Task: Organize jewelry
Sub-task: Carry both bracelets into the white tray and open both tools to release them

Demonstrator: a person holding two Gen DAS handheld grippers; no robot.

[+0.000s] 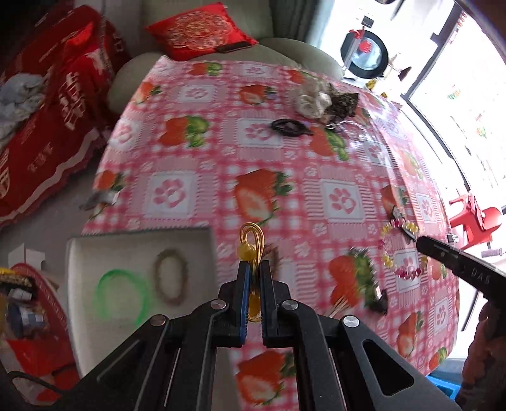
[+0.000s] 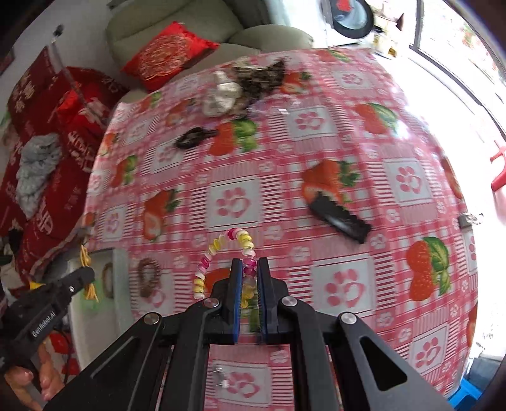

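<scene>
My left gripper (image 1: 253, 268) is shut on a gold wire bracelet with yellow beads (image 1: 251, 243), held above the table just right of the white tray (image 1: 139, 245). The tray holds a green bangle (image 1: 121, 294) and a brown bead bracelet (image 1: 170, 276). My right gripper (image 2: 249, 267) is shut on a pink-and-yellow spiral bracelet (image 2: 218, 253) and holds it just above the cloth. It also shows in the left wrist view (image 1: 401, 249). In the right wrist view the left gripper (image 2: 85, 278) hangs the gold bracelet (image 2: 87, 275) by the tray (image 2: 118, 284).
On the pink strawberry tablecloth (image 1: 284, 158) lie a black hair tie (image 1: 289, 128), a cream and dark scrunchie pile (image 1: 325, 101), a black toothed hair clip (image 2: 340, 216), a brown bracelet (image 2: 148, 276) and small ear studs (image 2: 221, 377). A sofa with a red cushion (image 1: 199, 30) stands behind.
</scene>
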